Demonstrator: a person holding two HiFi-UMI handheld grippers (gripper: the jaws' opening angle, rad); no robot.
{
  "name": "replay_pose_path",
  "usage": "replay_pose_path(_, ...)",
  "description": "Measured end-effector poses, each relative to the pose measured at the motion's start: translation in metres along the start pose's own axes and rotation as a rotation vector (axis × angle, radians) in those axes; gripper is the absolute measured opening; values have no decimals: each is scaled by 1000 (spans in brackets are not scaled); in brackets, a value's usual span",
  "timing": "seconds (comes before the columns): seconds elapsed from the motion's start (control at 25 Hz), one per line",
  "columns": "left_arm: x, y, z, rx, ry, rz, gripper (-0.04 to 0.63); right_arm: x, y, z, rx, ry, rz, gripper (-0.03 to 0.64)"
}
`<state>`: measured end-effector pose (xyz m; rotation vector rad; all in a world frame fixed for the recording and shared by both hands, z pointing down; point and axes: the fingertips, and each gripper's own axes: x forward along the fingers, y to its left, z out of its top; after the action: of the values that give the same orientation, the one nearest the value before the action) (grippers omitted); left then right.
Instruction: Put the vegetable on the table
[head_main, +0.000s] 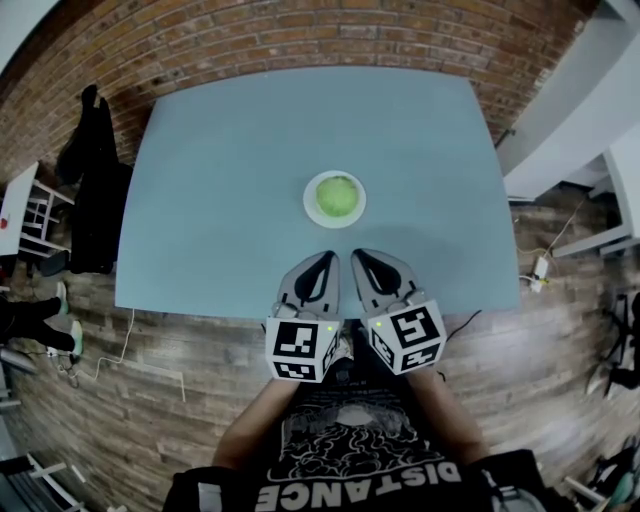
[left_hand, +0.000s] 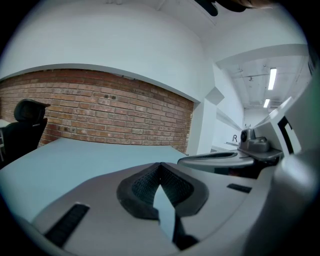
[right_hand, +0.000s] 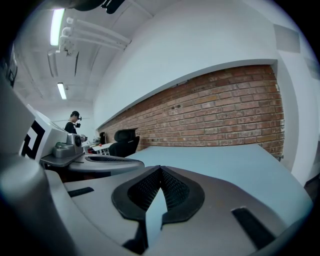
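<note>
A round green vegetable (head_main: 336, 196) lies on a small white plate (head_main: 312, 210) near the middle of the blue-grey table (head_main: 220, 180). Both grippers rest side by side at the table's near edge, just short of the plate. My left gripper (head_main: 326, 258) is shut with nothing in it; its tips meet in the left gripper view (left_hand: 160, 166). My right gripper (head_main: 358, 256) is likewise shut and empty, tips touching in the right gripper view (right_hand: 160, 170). Neither gripper view shows the vegetable or the plate.
A brick wall (head_main: 300, 40) runs behind the table's far edge. A black office chair (head_main: 92, 180) stands at the left of the table, white furniture (head_main: 590, 120) to the right. Cables (head_main: 130, 340) lie on the wooden floor.
</note>
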<state>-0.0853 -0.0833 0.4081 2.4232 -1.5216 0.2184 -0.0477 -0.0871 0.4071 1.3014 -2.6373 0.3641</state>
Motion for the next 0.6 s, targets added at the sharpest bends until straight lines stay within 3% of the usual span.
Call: replay_pose_path(0.6, -9, -10, 4, 11, -18, -12, 2, -13, 7, 1, -19, -18, -14, 8)
